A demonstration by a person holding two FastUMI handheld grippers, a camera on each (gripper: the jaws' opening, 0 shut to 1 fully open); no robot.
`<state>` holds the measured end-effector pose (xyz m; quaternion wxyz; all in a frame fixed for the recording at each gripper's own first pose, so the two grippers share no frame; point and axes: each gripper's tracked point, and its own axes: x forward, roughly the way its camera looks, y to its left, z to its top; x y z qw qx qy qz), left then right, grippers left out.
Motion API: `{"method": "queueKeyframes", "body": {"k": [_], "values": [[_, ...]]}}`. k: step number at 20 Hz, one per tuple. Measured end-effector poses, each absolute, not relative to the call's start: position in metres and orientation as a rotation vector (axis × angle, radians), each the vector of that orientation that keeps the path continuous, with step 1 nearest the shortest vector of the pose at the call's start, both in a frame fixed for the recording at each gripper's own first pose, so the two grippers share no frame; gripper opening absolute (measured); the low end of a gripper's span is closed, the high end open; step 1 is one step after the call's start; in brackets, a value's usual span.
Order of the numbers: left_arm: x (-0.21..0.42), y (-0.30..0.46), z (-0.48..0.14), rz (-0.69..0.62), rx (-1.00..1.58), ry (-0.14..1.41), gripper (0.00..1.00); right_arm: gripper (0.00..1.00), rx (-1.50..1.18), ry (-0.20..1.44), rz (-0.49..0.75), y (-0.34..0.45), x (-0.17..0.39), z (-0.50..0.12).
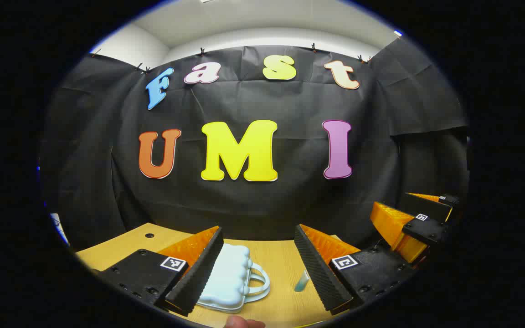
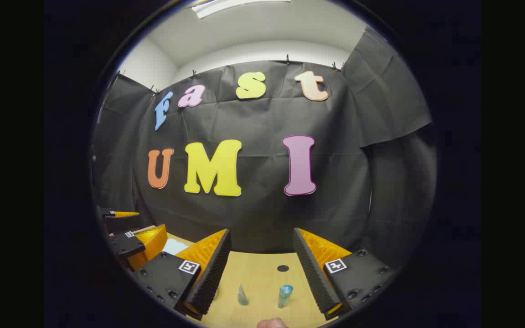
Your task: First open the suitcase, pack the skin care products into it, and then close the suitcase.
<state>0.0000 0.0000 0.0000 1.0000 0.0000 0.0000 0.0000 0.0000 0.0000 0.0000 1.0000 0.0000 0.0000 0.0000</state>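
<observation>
A small pale blue suitcase [image 1: 230, 278] lies shut on the wooden table [image 1: 280, 259], its handle [image 1: 259, 282] pointing right. My left gripper [image 1: 259, 230] hovers open above it, the left finger covering the case's left side. A pale teal tube [image 1: 302, 280] lies by the right finger. In the right gripper view, a small clear tube [image 2: 243, 295] and a blue-capped bottle [image 2: 285, 295] stand on the table between the fingers of my open right gripper [image 2: 261, 231], which holds nothing. A corner of the suitcase [image 2: 173, 246] peeks out at the left.
The right gripper [image 1: 408, 228] appears at the right of the left gripper view; the left gripper [image 2: 130, 237] appears at the left of the right gripper view. The table has round holes [image 2: 282, 268] [image 1: 149, 236]. A fingertip [image 1: 244, 322] shows at the bottom edge. Black cloth walls stand behind.
</observation>
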Motion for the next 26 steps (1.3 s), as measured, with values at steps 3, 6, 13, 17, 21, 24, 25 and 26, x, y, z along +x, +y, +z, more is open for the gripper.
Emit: {"method": "queueKeyframes", "body": {"k": [3,6,13,17,21,24,25,26], "values": [[0.000,-0.006,0.000,-0.007,-0.001,0.003,1.00,0.81,0.008,0.000,-0.010,-0.006,-0.001,0.001],[0.001,-0.010,-0.003,-0.014,-0.003,0.010,1.00,0.81,0.009,0.004,-0.023,-0.012,-0.004,-0.002],[0.003,-0.018,-0.008,-0.025,0.004,0.024,1.00,0.81,0.015,0.020,-0.050,-0.026,-0.007,-0.008],[0.005,-0.020,-0.008,-0.025,0.015,0.020,1.00,0.81,0.013,0.021,-0.049,-0.028,-0.006,-0.009],[0.013,-0.028,-0.027,-0.083,0.064,0.066,1.00,0.81,0.007,0.030,-0.070,-0.041,-0.008,-0.013],[0.016,-0.023,-0.061,-0.118,0.142,0.151,1.00,0.81,0.005,0.056,-0.097,-0.057,-0.012,-0.024],[0.017,-0.025,-0.069,-0.143,0.186,0.171,1.00,0.81,-0.001,0.062,-0.110,-0.063,-0.015,-0.027],[0.021,-0.025,-0.078,-0.164,0.257,0.179,1.00,0.81,-0.007,0.067,-0.128,-0.071,-0.016,-0.029]]}}
